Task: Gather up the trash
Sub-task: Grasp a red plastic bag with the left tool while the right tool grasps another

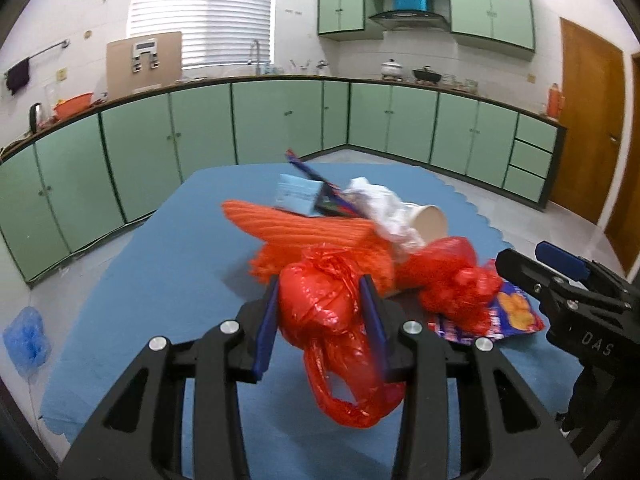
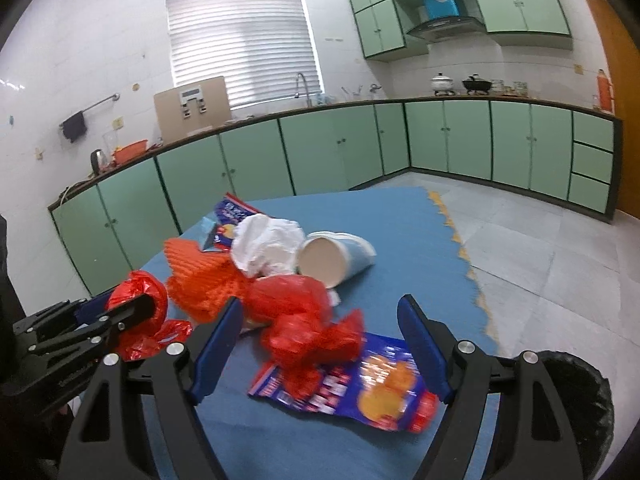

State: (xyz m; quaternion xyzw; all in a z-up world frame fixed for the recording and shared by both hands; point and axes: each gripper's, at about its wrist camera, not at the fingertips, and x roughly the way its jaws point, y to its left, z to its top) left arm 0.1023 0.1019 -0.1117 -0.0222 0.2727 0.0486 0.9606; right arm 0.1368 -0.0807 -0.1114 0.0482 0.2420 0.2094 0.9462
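Blue mat: left gripper apparently pinches a red bag; right gripper jaws spread.

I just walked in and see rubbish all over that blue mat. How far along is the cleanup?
Early on, it seems. The left hand-held gripper is shut on a red plastic bag. The right hand-held gripper is open over another red bag and a snack wrapper. The paper cup, white tissue and orange netting remain. The black bin's contents aren't visible.
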